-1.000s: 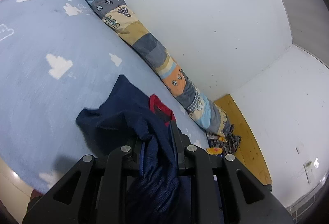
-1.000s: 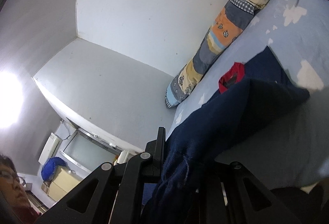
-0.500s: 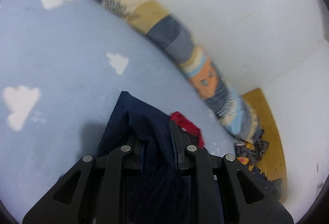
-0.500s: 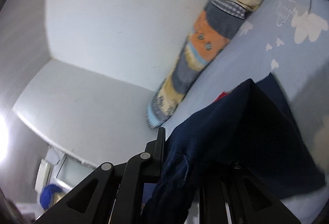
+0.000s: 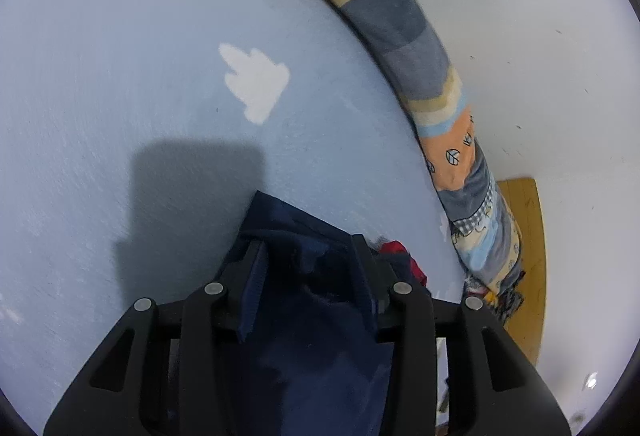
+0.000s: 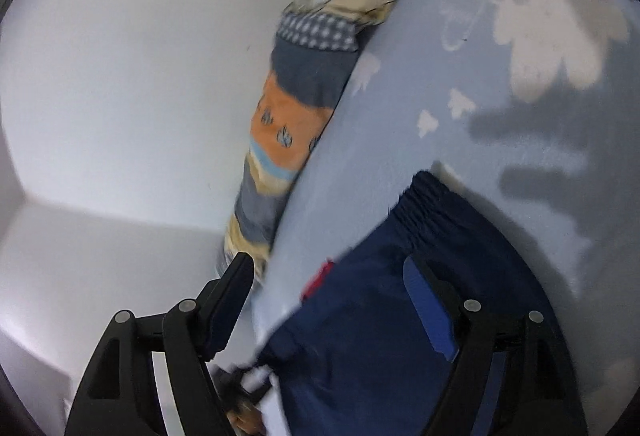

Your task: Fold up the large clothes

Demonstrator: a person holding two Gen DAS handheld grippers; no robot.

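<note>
the navy garment (image 5: 312, 316) lies on the bed (image 5: 120, 76) near its wall-side edge, close to the long patchwork pillow (image 5: 400, 28). the left gripper (image 5: 308, 248) has just been opening; cloth still bunches between its parted jaws. the right gripper (image 6: 332, 268) has just been opening too, jaws wide, garment (image 6: 400, 316) lying loose between them, unpinched.

lt blue cloud-print bed (image 5: 120, 56): navy garment (image 5: 312, 300) + patchwork bolster (image 5: 400, 28) on it.
</note>
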